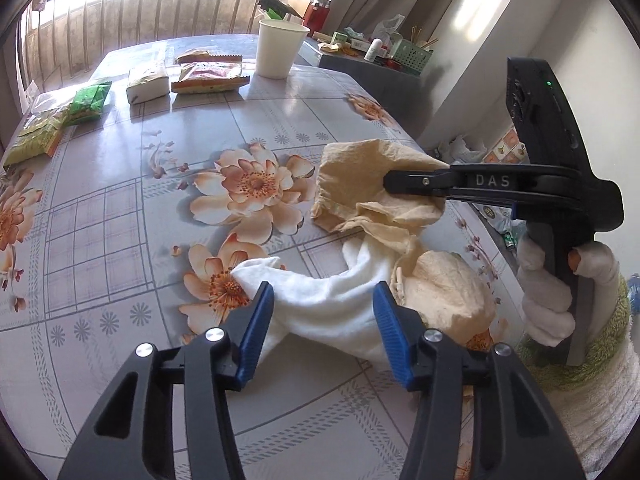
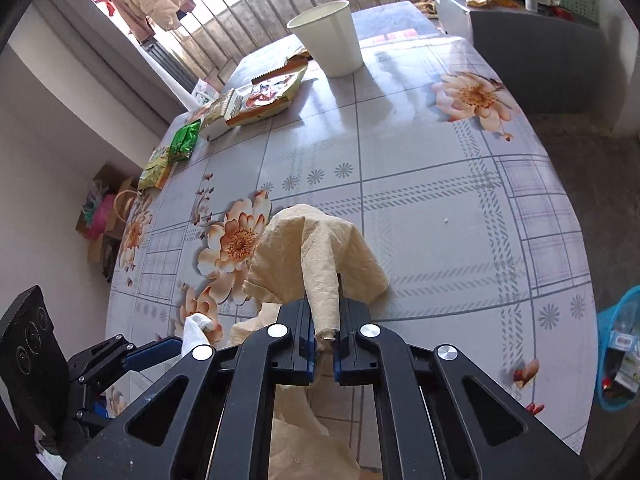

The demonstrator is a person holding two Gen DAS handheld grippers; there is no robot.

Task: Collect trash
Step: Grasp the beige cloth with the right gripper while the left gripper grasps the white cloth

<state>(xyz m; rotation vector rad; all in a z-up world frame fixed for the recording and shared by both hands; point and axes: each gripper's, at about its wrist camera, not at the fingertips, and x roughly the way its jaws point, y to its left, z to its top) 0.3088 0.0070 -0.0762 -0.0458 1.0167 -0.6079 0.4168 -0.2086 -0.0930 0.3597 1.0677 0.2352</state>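
Observation:
A crumpled yellow paper towel lies on the floral table. My right gripper is shut on a fold of this yellow paper towel and lifts it slightly; it shows from the side in the left wrist view. A white tissue lies twisted in front of it, joined to another yellow wad. My left gripper is open, its blue pads on either side of the white tissue, which also shows in the right wrist view.
A white paper cup stands at the table's far side. Snack packets, a tissue pack and green packets lie at the far left. A blue bin stands on the floor to the right. A cluttered side counter is behind.

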